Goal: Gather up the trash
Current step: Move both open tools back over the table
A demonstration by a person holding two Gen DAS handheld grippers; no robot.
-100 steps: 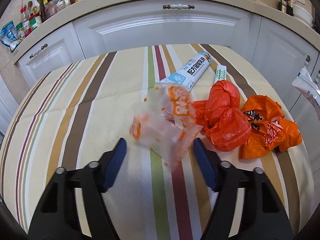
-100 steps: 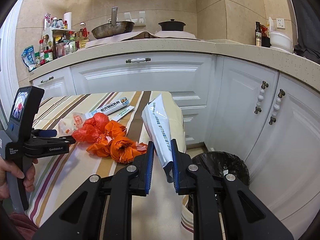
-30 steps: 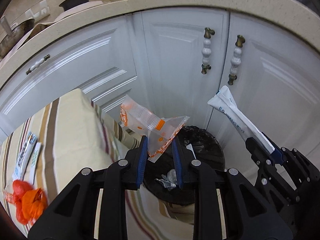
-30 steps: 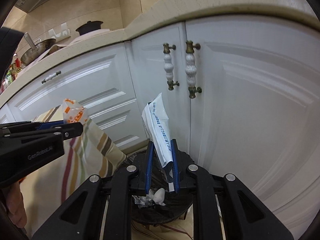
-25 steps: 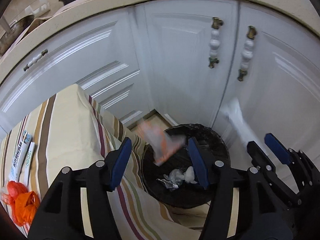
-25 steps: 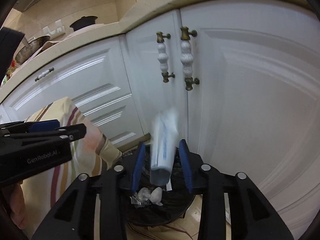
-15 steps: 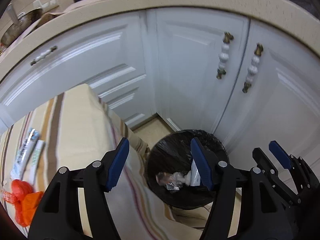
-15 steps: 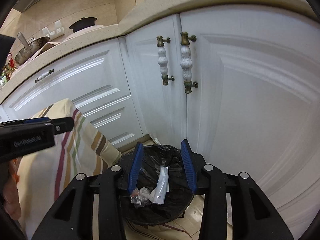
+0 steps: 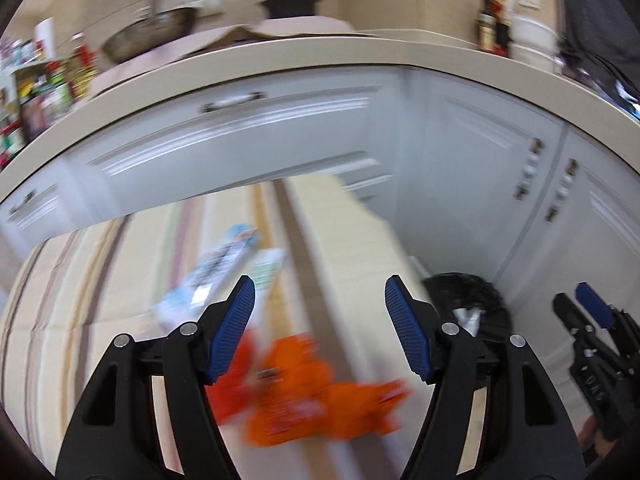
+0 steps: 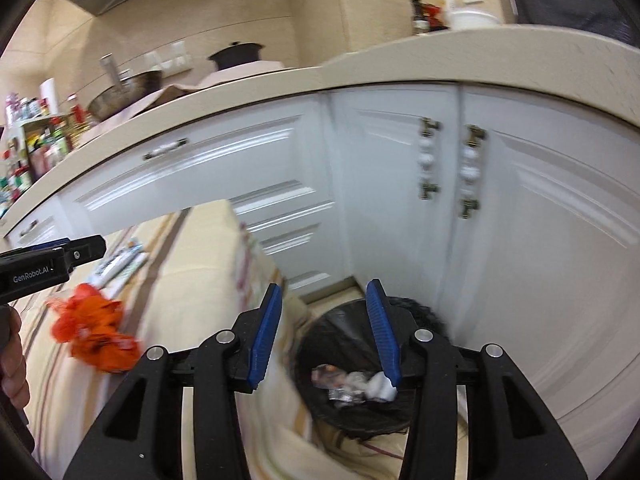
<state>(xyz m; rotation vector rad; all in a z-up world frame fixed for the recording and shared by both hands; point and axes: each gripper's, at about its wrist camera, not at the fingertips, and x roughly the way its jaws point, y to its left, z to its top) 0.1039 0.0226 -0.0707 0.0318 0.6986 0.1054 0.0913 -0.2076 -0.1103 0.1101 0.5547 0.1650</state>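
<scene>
My left gripper [image 9: 320,292] is open and empty above the striped table [image 9: 352,232]. Crumpled orange plastic bags [image 9: 316,400] lie blurred just below and between its fingers. Two long tube packages [image 9: 224,264] lie farther back on the table. My right gripper [image 10: 324,296] is open and empty above the black trash bin [image 10: 352,412], which holds crumpled wrappers [image 10: 356,384]. The bin [image 9: 476,300] also shows in the left wrist view, with my right gripper [image 9: 588,308] beside it. The orange bags [image 10: 92,332] and the left gripper [image 10: 86,250] show at the left of the right wrist view.
White cabinet doors [image 10: 520,208] with knob handles stand behind the bin. A beige counter [image 9: 280,60] carries a wok, a pot and bottles. The tablecloth edge [image 10: 256,256] hangs close to the bin. A hand [image 10: 12,356] holds the left gripper.
Both grippers opened and dropped the clear wrapper and the white tube into the bin. The left gripper has since swung back over the table toward the orange bags. The right gripper has tilted up.
</scene>
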